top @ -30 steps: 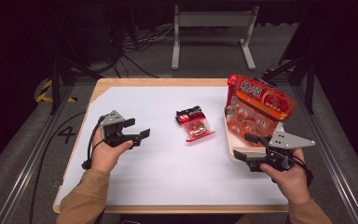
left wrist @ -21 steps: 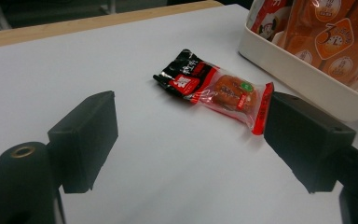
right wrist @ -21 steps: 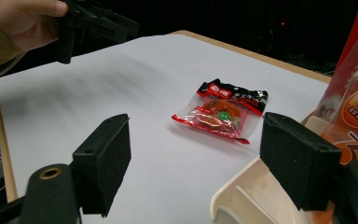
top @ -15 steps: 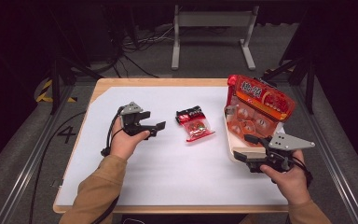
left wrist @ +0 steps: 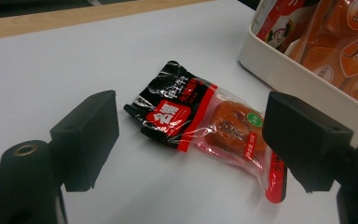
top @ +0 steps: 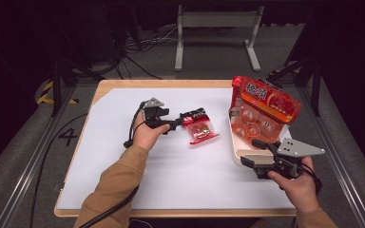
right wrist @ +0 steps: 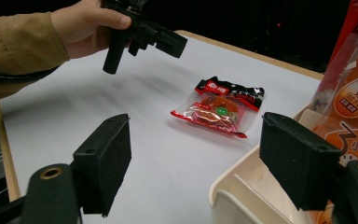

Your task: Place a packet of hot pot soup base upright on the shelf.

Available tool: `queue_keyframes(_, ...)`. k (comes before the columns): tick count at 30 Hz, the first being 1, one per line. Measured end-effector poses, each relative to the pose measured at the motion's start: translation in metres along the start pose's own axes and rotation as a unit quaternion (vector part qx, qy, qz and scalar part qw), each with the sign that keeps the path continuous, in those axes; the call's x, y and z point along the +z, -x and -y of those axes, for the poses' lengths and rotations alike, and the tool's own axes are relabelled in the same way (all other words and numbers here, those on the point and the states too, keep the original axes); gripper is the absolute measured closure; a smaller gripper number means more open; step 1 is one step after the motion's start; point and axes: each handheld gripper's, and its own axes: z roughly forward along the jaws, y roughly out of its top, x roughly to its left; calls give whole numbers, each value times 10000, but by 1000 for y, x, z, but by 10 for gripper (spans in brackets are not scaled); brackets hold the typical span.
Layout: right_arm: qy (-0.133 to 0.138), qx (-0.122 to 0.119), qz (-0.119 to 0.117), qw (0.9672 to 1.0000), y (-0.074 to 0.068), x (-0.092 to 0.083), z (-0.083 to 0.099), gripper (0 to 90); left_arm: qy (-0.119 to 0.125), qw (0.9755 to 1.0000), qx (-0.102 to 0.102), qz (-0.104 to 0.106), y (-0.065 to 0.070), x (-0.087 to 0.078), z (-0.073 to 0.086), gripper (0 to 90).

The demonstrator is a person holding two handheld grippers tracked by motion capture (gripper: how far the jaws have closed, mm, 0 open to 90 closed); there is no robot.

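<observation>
The left hand [top: 145, 135] reaches in from below with its forearm slanted up across the white tabletop [top: 123, 180], holding the left gripper [top: 183, 121] level and pointed at the snack packet [top: 199, 127]. Its jaws stand wide with nothing between them, the tips just short of the packet's black end. In the left gripper view the packet [left wrist: 205, 126] lies flat beyond and between the two jaws, apart from both. The right hand [top: 294, 183] rests low at the near right, its right gripper [top: 256, 154] wide open and empty at the tub [top: 235, 152]. The right gripper view shows the tub's cream rim [right wrist: 233, 186] between its jaws; the left gripper view makes the packet's clear half and orange contents plain
</observation>
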Motion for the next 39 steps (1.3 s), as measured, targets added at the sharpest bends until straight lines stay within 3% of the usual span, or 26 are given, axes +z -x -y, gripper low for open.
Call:
queue_keyframes(10,-21,-12,-80,10000,0,2,2,257,-236,9997,38,-81,0,21,3,205)
queue_keyframes(19,-42,-10,-131,9999,-2,3,3,256,-446,9989,-84,-81,-2,44,5,206)
queue_keyframes(24,-10,32,-115,9999,-2,-1,5,255,-611,9978,-153,-226,-3,56,7,208)
queue_keyframes(34,-61,28,-156,9999,-4,0,7,254,-890,9955,13,-326,5,75,5,196)
queue_keyframes(39,-74,26,-171,9998,-4,0,7,253,-823,9958,-356,-195,0,78,8,179)
